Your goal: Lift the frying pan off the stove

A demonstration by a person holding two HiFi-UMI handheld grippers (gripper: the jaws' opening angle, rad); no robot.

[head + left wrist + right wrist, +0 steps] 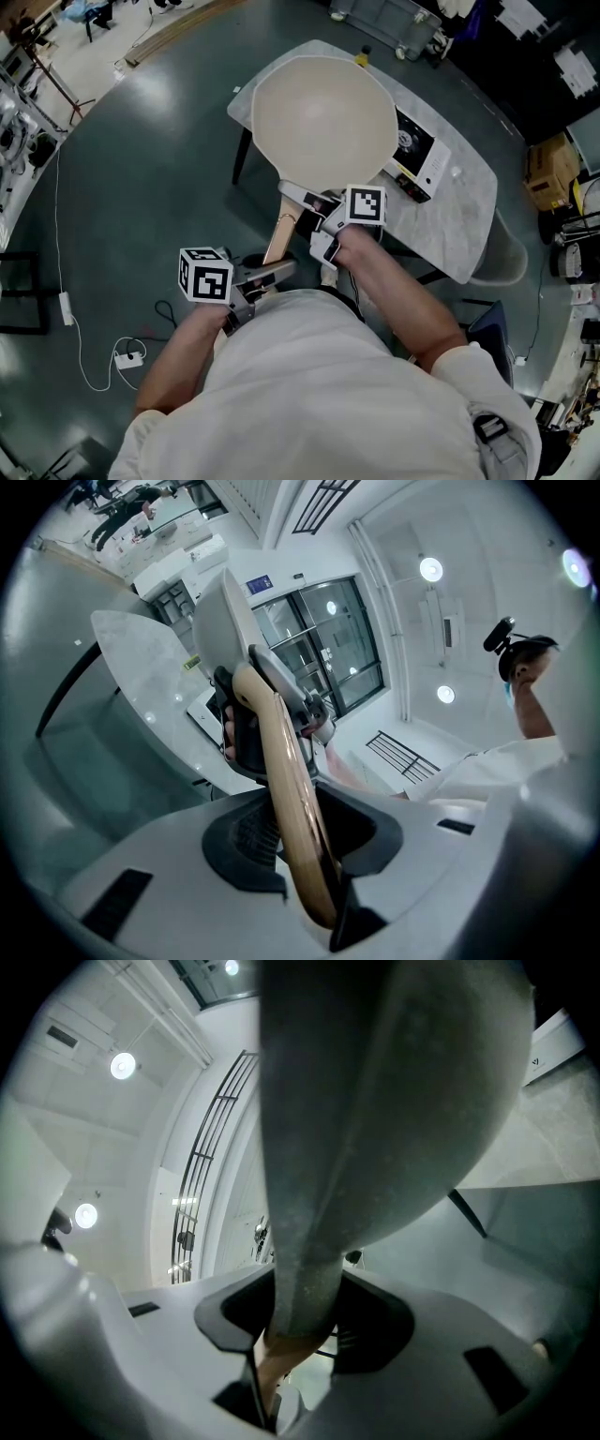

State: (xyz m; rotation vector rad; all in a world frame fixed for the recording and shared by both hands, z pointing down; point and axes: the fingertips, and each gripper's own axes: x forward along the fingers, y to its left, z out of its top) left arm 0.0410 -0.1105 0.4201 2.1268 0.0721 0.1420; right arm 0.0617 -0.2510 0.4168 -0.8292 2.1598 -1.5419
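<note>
The cream round frying pan [323, 117] is in the air above the black-and-white flat stove [419, 153], left gripper [279, 271] jaws clamped on its light wooden handle [291, 799], right gripper [312, 206] jaws on the grey neck [309, 1204]; both should rise evenly.

Left claw [305, 847] around pan handle [279, 761]
</note>
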